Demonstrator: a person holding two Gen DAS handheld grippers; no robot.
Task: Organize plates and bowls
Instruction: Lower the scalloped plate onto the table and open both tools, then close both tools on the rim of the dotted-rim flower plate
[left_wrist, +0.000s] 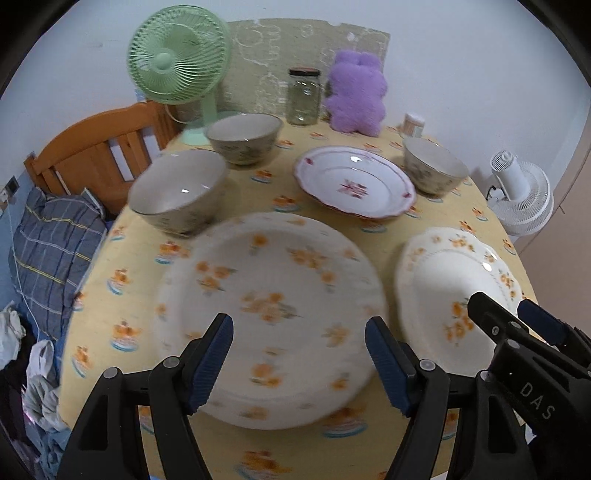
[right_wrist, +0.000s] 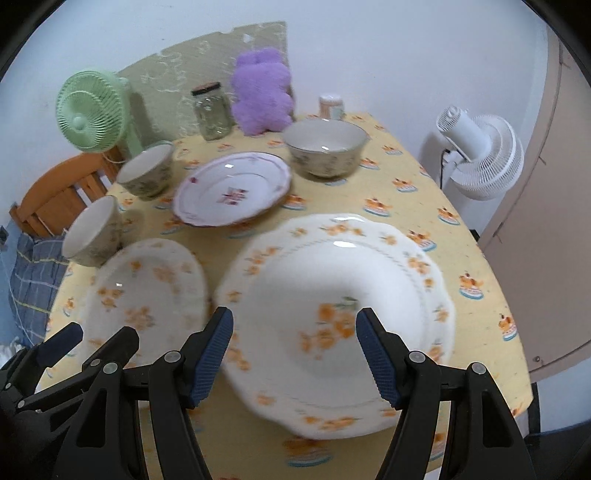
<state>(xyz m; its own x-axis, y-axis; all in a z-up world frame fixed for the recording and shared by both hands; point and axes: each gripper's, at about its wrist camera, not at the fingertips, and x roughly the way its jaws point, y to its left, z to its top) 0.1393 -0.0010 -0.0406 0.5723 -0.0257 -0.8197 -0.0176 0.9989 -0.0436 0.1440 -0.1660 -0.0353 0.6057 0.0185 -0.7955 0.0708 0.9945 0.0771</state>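
My left gripper (left_wrist: 299, 354) spread wide above a flowered plate (left_wrist: 269, 317), holding nothing, my right gripper (right_wrist: 294, 349) equally wide over a scalloped plate (right_wrist: 332, 314), both plates on the table (right_wrist: 424, 206), bowls behind.

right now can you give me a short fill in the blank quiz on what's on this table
1. The table holds ____ bowls, such as the far right bowl.
2. The flowers on the scalloped plate under the right gripper are ____.
3. The soft toy beside the glass jar is ____.
4. The jaws of the left gripper stand ____.

Missing words: three; orange; purple; open
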